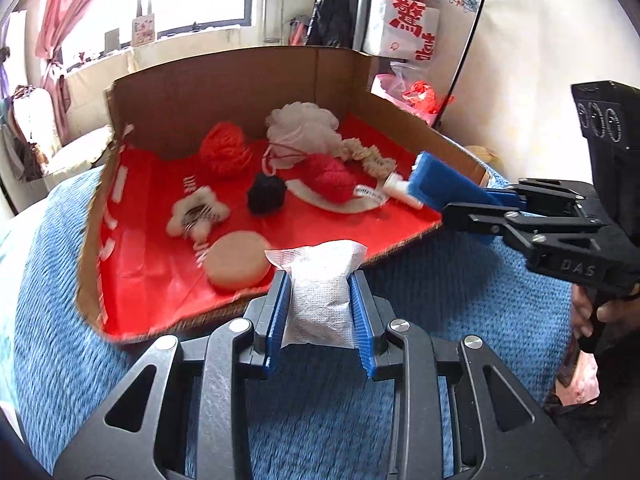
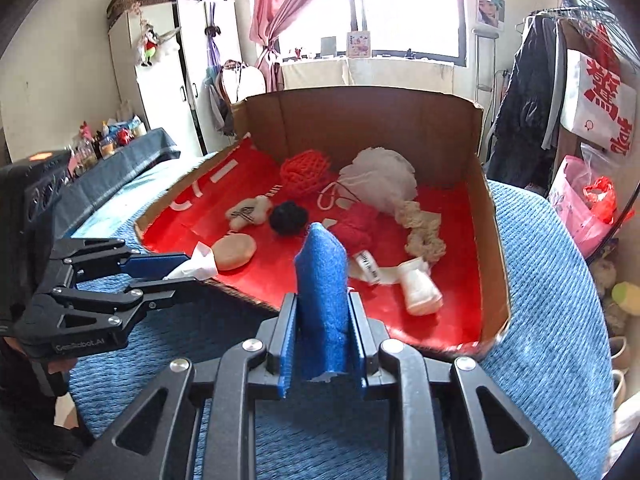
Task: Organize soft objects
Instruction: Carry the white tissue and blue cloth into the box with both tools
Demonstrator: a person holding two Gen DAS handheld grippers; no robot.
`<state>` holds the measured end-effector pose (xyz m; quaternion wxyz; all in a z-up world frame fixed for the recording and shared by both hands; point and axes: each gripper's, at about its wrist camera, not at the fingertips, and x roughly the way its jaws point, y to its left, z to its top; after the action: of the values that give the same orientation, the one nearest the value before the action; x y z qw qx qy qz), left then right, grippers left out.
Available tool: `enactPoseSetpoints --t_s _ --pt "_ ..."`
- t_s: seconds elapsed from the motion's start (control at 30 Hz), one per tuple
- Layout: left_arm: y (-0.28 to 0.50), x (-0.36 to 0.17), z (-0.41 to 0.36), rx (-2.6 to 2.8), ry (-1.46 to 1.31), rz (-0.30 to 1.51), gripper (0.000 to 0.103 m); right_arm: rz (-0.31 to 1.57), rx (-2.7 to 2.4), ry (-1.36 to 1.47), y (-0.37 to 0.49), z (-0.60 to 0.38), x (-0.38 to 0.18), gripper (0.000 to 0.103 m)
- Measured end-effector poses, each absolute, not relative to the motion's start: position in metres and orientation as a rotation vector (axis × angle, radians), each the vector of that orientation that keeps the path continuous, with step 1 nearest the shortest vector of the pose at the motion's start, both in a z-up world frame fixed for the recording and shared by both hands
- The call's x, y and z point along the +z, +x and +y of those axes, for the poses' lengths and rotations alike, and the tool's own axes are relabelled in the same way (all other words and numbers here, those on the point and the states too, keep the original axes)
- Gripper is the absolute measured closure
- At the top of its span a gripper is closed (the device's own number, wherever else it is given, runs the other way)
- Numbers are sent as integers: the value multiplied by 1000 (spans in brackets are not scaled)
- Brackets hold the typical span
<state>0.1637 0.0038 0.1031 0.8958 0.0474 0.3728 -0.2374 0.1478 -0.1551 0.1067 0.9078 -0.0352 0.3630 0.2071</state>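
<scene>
Item: two soft pcs in transit to shallow cardboard tray w/ red lining (image 1: pixel 152 280). Left gripper (image 1: pixel 322 300) was clamped on a white mesh fabric pouch (image 1: pixel 320 296), pads pressed into its sides, at 6 o'clock of tray's near edge. Right gripper (image 2: pixel 322 320) was squeezed nearly shut on a blue felt-like sponge block (image 2: pixel 322 280), held upright, tray's near edge at 12 o'clock. Tray already held red yarn ball (image 1: pixel 222 148), white bath pouf (image 1: pixel 300 124), black pom-pom (image 1: pixel 266 194), round tan sponge (image 1: pixel 238 264). Step, by judgement: carry phase; next calls for reaching over bare red lining, then release.
</scene>
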Motion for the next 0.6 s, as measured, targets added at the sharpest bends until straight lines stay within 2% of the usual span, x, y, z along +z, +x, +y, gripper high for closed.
enactPoseSetpoints --t_s 0.6 --pt "236 79 -38 -533 182 897 74 954 505 -246 220 -149 73 75"
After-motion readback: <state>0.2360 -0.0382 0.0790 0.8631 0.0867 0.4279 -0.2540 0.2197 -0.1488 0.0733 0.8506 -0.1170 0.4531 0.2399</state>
